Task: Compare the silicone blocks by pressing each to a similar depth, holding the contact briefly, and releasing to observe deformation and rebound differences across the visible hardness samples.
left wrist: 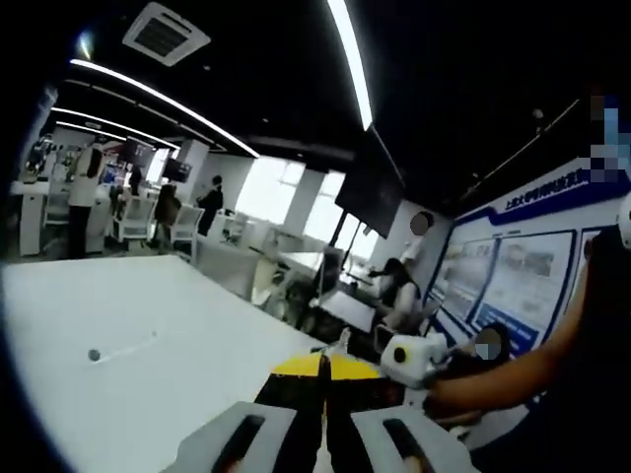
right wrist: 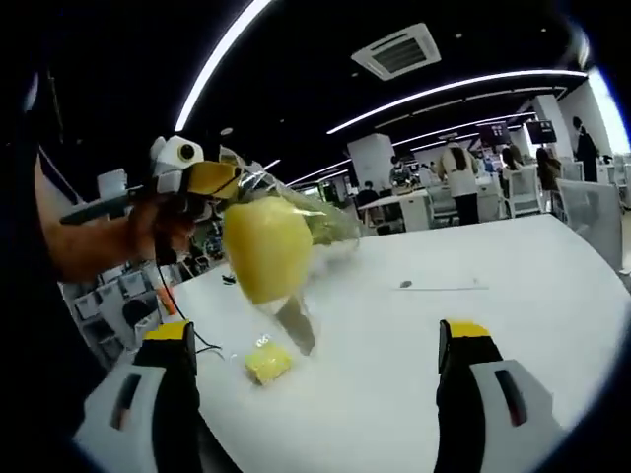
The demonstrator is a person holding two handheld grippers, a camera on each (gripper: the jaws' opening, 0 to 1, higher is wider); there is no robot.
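Note:
In the right gripper view a clear plastic bag (right wrist: 296, 222) hangs above the white table with a large yellow silicone block (right wrist: 264, 246) inside it. My left gripper (right wrist: 212, 179) holds the bag's top from the upper left, its yellow-tipped jaws pinched together. A small yellow block (right wrist: 268, 365) lies on the table under the bag. My right gripper (right wrist: 315, 335) stands open below the bag, jaws wide apart with nothing between them. In the left gripper view the left gripper (left wrist: 322, 367) has its jaws closed tip to tip over the table; the bag is hidden there.
The white table (left wrist: 148, 335) stretches ahead with a small dark spot and a thin line (right wrist: 404, 285) on it. A dark cable (right wrist: 192, 335) trails off the near table edge. A person's arm (left wrist: 513, 379) reaches in. Desks, chairs and people stand beyond.

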